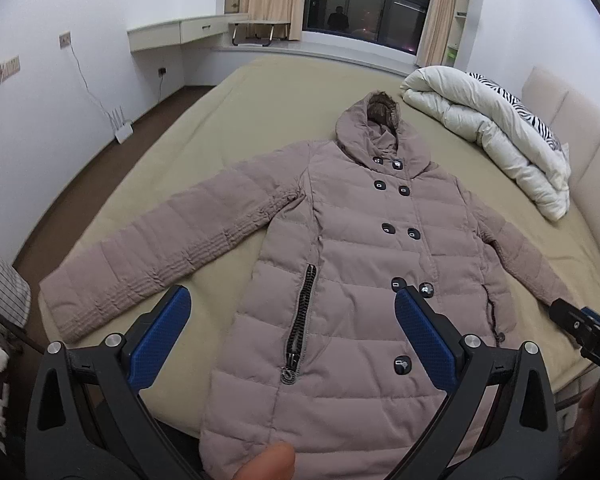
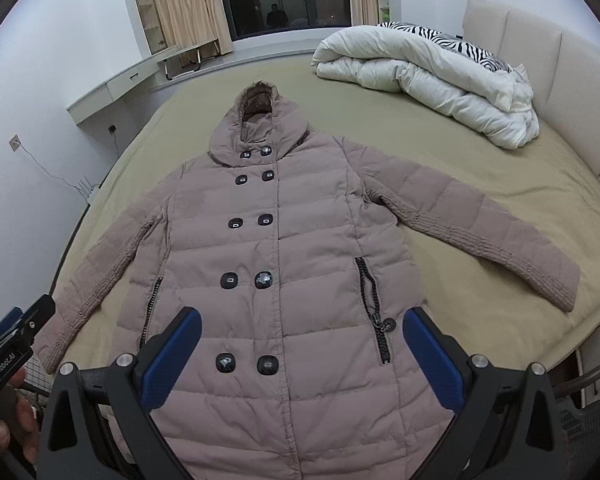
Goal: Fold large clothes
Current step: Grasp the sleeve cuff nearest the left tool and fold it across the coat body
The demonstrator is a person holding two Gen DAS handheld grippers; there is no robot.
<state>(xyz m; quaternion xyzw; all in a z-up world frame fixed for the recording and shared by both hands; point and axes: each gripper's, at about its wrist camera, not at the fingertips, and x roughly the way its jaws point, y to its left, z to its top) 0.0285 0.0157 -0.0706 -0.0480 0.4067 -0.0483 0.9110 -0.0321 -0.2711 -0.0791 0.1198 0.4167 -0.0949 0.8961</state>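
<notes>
**Quilted taupe coat laid flat, both tools poised at the hem**

Quilted, puffy taupe fabric: the coat (image 1: 364,264) lies face up and buttoned on the bed, hood pointing away from us, hem nearest both tools, sleeves spread out to either side. Nothing is folded yet, as we judge it.

Our left gripper (image 1: 292,336) hangs above the lower body, jaws spread wide and holding nothing; the zip pocket (image 1: 300,320) shows between its fingers. Our right gripper (image 2: 302,356) hangs likewise over the lower buttons, jaws wide, empty.

The step in hand looks like the first sleeve fold. We would advise:
- Take each sleeve near its cuff. The left sleeve (image 1: 156,256) runs out beyond the left tool's left finger; the right sleeve (image 2: 480,232) lies ahead and to the right of the right tool.
- Pinch deep. Down filling is thick and slippery, so a shallow bite may slide off.
- Carry the sleeve across the chest low, and press out trapped air before letting go.

The surface is a bed sheet (image 1: 260,88) in olive-tan, smooth and soft. A rolled white duvet (image 2: 428,76) sits far ahead to the right, well apart from the coat, by the padded headboard (image 2: 540,52). Beyond: a dark window (image 1: 368,0), beige curtains, white walls.
</notes>
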